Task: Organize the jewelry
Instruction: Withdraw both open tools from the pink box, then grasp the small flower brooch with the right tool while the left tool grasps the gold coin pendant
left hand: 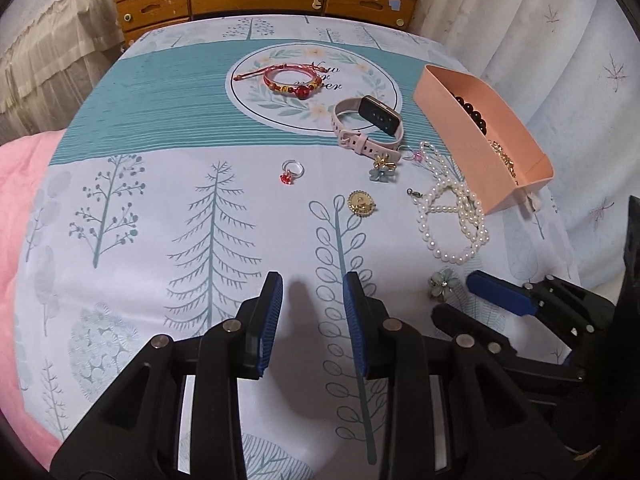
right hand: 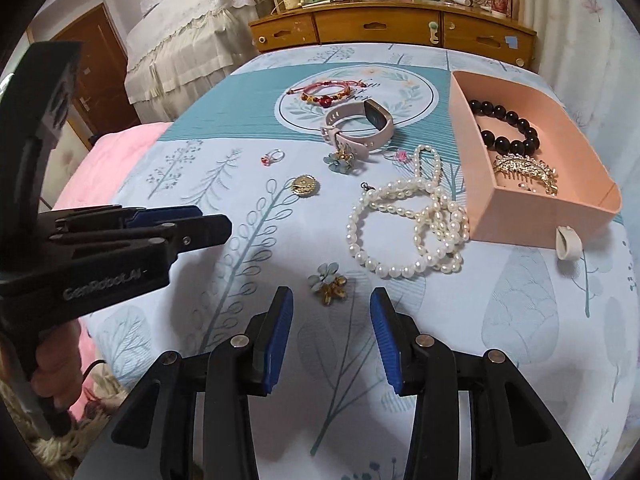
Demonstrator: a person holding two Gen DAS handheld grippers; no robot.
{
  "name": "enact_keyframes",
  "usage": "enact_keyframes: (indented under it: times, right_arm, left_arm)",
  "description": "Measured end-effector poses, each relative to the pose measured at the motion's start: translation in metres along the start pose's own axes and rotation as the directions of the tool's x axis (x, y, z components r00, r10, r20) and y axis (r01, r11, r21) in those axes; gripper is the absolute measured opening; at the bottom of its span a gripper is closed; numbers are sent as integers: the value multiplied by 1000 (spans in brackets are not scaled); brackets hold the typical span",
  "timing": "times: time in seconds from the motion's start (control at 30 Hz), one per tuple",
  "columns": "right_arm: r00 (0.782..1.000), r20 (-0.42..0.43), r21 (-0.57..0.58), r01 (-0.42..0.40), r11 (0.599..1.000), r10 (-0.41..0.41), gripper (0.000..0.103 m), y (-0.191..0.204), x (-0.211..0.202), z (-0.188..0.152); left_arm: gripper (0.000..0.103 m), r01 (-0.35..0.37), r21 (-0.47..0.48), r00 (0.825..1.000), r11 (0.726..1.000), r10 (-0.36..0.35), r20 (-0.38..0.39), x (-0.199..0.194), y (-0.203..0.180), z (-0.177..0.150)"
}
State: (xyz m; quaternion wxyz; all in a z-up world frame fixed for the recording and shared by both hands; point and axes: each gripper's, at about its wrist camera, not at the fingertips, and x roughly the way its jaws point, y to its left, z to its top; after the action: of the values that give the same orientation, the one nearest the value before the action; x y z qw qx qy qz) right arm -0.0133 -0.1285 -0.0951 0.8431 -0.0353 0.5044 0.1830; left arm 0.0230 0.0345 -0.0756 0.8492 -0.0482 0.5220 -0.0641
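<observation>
My right gripper stands open just short of a pale blue and gold flower brooch, with nothing between its pads. In the left wrist view my left gripper is open over bare printed cloth, and the same brooch lies to its right. A pearl necklace lies coiled beside the pink box. The box holds a black bead bracelet and a gold comb. Farther off lie a gold pendant, a second flower brooch, a red-stone ring, a pink watch and a red bracelet.
A tree-printed cloth covers the surface. A wooden drawer unit stands beyond its far edge. A pink blanket lies at the left and a curtain hangs at the right. A hand holds the left gripper's handle.
</observation>
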Motion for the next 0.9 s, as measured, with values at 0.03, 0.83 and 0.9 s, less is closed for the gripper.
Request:
enact_keyframes:
  times: [0.03,0.83,0.9]
  right_arm:
    - [1000,-4,-5,8,1000,-8,41,1,4,1]
    - [997,67,-31,42,999,-40,20,-9,7,5]
    - [997,71,-23,35,999,-33,20,-12,7,5]
  left_arm:
    - [28,7,-4,1000,1000,-7,-1,1,1,0]
    - [28,76,20,997,997,-76,-2,41,-24,40]
    - [28,72,27,997,997,-72,-3,43,-28,42]
